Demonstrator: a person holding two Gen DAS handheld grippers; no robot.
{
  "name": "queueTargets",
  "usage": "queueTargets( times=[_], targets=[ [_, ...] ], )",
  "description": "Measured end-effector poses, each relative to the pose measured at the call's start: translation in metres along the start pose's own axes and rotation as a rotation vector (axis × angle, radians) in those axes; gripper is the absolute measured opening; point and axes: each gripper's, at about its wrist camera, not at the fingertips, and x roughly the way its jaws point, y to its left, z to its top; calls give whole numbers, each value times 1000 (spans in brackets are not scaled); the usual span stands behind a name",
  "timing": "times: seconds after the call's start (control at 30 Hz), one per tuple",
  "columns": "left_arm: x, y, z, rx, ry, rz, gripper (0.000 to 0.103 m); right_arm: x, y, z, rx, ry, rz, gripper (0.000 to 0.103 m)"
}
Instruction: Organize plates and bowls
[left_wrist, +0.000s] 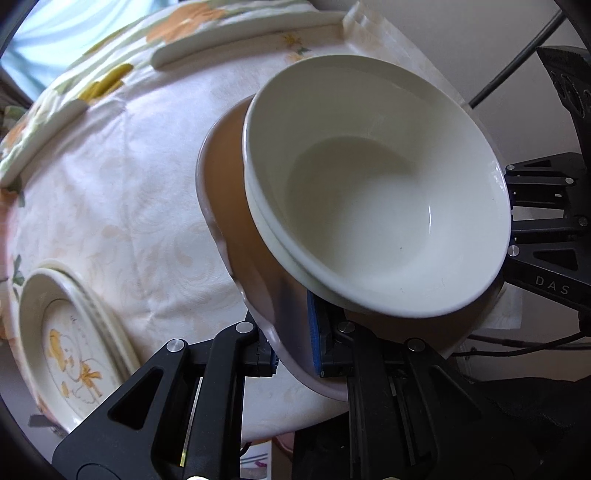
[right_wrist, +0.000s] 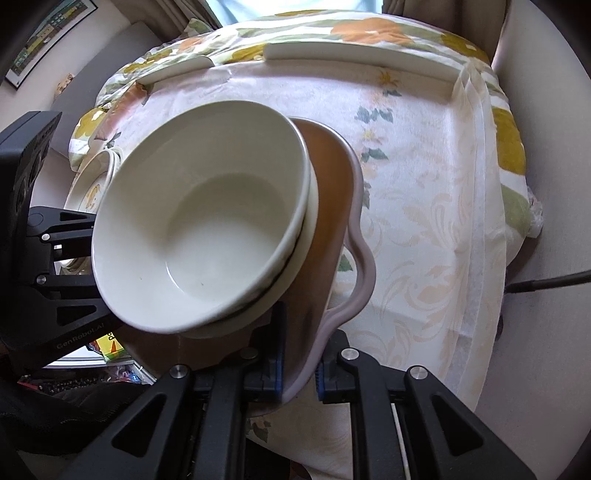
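left wrist view: left gripper (left_wrist: 293, 349) is clamped on the near rim of a brown plate (left_wrist: 229, 177) with a wavy pale edge, blue pads on both sides of the rim. plate is tilted, lifted off the tabletop (left_wrist: 110, 206). stacked white bowls (left_wrist: 369, 206) sit on the plate, at least two nested, top one empty, leaning with the plate. right gripper body shows at the far right edge behind the bowls; its tips are hidden in this view.

right wrist view: right gripper (right_wrist: 299, 373) is pinched on the opposite rim of the same brown plate (right_wrist: 328, 192), blue pads touching the lobed edge on either side. stacked white bowls (right_wrist: 199, 229) fill the left half of the frame, dark gap visible between the top bowl and the one under it. left gripper's body visible at far left, past the bowls.

tabletop (right_wrist: 424, 206) has a pale patterned cloth over a floral one. printed plates (left_wrist: 70, 339) with a yellow cartoon figure, stacked, lie at the near left on the tabletop, well apart from the held plate; same stack (right_wrist: 88, 184) peeks out behind the bowls in the right wrist view. two white curved plate rims (right_wrist: 354, 55) lie along the far edge.
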Motion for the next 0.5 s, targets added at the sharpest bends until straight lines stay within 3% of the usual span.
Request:
queueTargets(
  times=[0.2,0.5],
  targets=[
    [-49,26,-18,-72,-70,68,11,-22,29,18,-90,-45,34,12],
    [-109,84,-51,-123,-123,125,11,-37,109,51,-192,-86,54,12]
  ],
)
